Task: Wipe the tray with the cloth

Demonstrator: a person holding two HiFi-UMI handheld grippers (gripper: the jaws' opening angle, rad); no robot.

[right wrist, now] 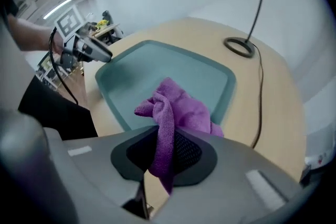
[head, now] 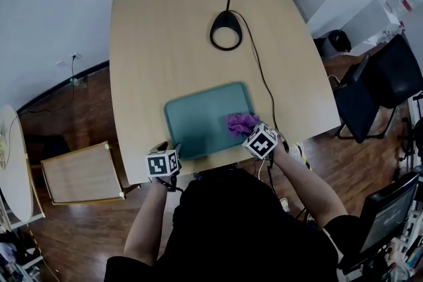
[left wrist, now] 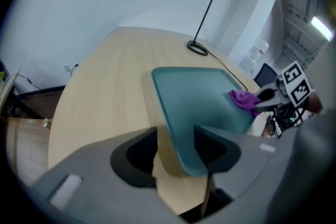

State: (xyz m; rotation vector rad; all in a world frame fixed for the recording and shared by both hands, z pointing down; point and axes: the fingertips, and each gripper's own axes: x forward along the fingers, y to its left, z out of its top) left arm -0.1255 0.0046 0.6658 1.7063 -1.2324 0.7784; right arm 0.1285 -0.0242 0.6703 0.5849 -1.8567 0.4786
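Head view: teal tray [head: 198,119] on table [head: 152,43]; purple cloth [head: 241,122] on the tray's right part, at right gripper [head: 252,131] tips.
Left gripper view: left gripper [left wrist: 176,147] jaws parted, tray's near corner between them.
Right gripper view: jaws clenched on cloth, over tray.

A light wooden table [head: 152,43] with rounded corners carries two things. A teal tray [head: 198,122] (shallow, rounded at the corners) lies flat close to the table's near edge, slightly askew to it, with bare wood on its left and beyond it. Well apart from the tray, toward the far side, the black ring-shaped lamp base [head: 226,31] rests on the wood. From that base a thin black cable [head: 262,79] trails over the tabletop, passing just right of the tray toward the near right edge
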